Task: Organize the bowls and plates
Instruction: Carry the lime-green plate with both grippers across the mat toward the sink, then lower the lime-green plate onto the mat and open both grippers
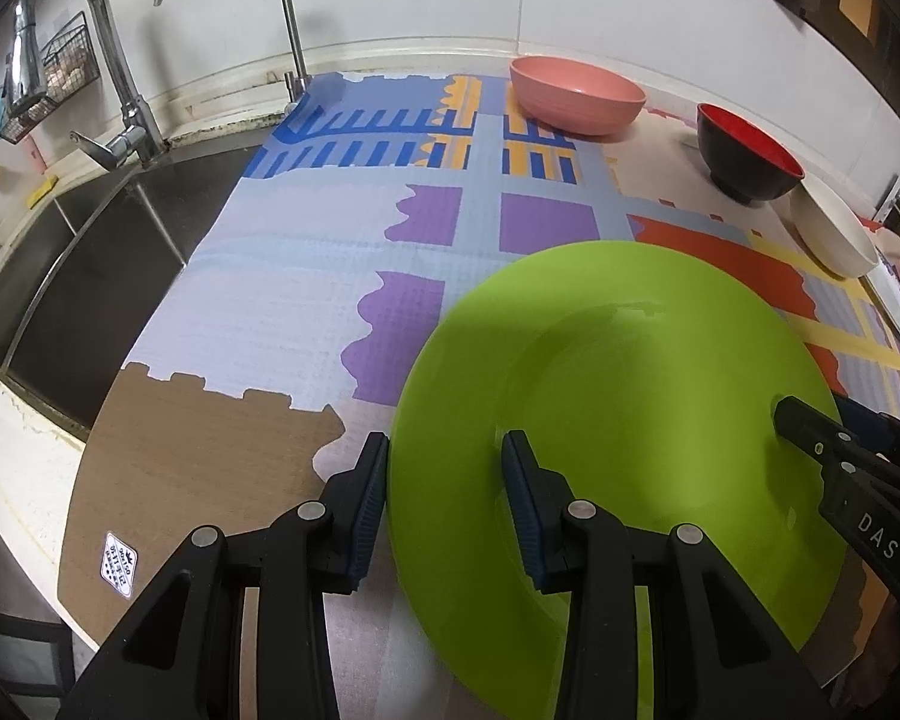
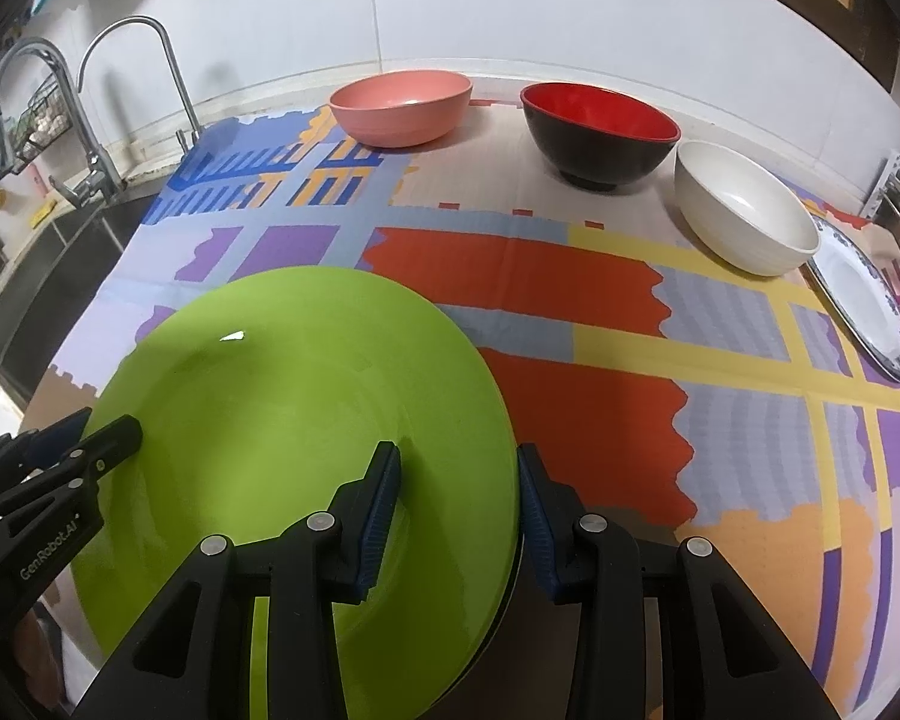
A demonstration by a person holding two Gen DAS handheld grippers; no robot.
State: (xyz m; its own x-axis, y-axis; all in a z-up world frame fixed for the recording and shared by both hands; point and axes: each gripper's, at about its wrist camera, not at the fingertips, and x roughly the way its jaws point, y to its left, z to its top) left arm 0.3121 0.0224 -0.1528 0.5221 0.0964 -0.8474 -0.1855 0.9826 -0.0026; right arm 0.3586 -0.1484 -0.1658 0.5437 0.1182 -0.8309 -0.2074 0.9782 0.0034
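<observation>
A: The green plate point(image 1: 618, 420) is gripped by its left rim in the left gripper point(image 1: 447, 504), over the patterned mat point(image 1: 306, 276).

B: Its right rim is clamped by the right gripper point(image 2: 459, 516). The pink bowl point(image 2: 402, 108) is seen behind.

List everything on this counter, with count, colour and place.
Green plate: one, lime green, near edge, a gripper on each side.
Pink bowl: one, by the back wall.
Black bowl: one, red inside, right of pink bowl.
White bowl: one, cream, right of black bowl.
Patterned plate: one, white with blue rim, far right.
Mat: one, multicoloured, under the dishes.
Sink: one, steel, left.
Taps: two, chrome, behind the sink.
Left gripper: black, straddling plate rim.
Right gripper: black, straddling plate rim.
</observation>
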